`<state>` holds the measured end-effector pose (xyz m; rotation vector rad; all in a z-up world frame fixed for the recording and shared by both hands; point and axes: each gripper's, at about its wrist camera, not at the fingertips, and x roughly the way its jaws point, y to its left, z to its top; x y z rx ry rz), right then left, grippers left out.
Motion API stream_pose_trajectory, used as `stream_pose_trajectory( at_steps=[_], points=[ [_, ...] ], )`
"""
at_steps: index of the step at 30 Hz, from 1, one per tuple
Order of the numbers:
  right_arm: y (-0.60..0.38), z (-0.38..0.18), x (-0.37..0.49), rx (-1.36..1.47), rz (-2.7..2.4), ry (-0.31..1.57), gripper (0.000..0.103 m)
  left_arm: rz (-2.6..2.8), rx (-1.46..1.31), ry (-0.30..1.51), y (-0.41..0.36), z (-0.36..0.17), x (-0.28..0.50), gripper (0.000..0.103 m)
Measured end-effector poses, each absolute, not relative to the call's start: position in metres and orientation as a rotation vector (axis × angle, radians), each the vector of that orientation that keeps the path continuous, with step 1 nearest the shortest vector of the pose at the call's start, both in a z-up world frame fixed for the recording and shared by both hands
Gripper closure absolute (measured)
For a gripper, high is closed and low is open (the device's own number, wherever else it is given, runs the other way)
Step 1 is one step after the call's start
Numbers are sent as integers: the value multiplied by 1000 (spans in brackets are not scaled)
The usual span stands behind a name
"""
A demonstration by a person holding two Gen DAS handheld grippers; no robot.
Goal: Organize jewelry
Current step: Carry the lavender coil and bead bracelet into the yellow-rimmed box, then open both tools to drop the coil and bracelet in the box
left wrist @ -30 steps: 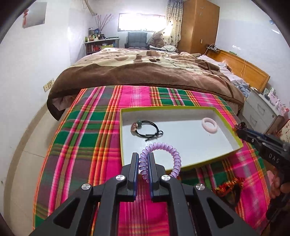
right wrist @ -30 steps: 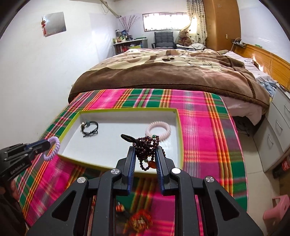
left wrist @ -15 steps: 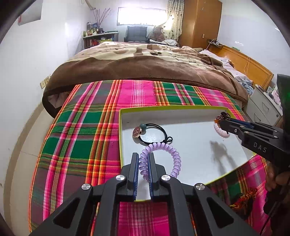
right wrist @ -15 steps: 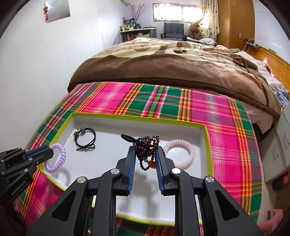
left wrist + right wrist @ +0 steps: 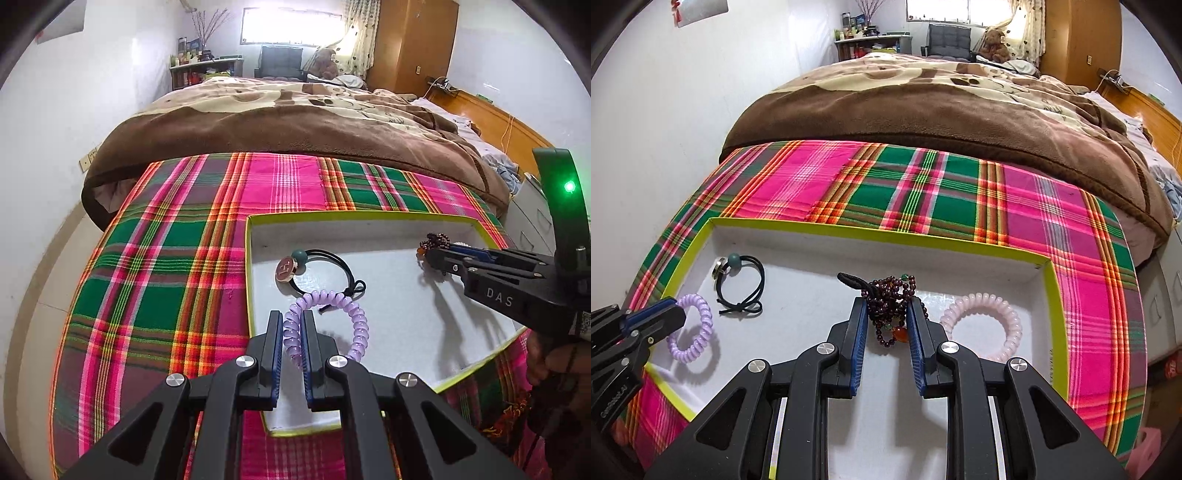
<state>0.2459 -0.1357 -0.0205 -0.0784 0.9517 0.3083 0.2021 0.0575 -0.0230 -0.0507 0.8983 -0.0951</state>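
Jewelry pieces are divided between both grippers and a shallow white box with a yellow-green rim [image 5: 871, 236], which lies on a pink, green and orange plaid cloth [image 5: 934, 192]. The left gripper [image 5: 292, 325] is clamped on a lilac spiral coil bracelet [image 5: 356, 321]; the loop hangs over the near left part of the box. The right gripper [image 5: 886, 317] is closed on a bundle of dark red beaded strands with a black cord loop [image 5: 892, 295], held over the middle of the box. On the box floor lie a black elastic cord bracelet with a green bead and a round maroon charm [image 5: 325, 269], at the left side, and a pale pink spiral coil bracelet [image 5: 982, 325], at the right side, just beside the right gripper's finger. A person's hand [image 5: 550, 365] holds the right gripper's handle. A brown blanket [image 5: 923, 114] covers the bed beyond the cloth.
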Motion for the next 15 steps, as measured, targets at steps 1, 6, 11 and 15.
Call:
stream_pose_trajectory(
  at_steps=[1, 6, 11, 15],
  points=[
    [-135, -21, 247, -80, 308, 955, 81, -99, -52, 900, 58, -23, 203, 94],
    [-132, -22, 250, -92, 309, 956, 81, -109, -54, 921, 57, -30, 205, 94],
    [-132, -22, 252, -96, 308, 956, 81, -109, -52, 921, 56, -29, 204, 94],
    [-129, -22, 252, -104, 309, 954, 81, -110, -47, 924, 56, -29, 204, 93]
  ],
)
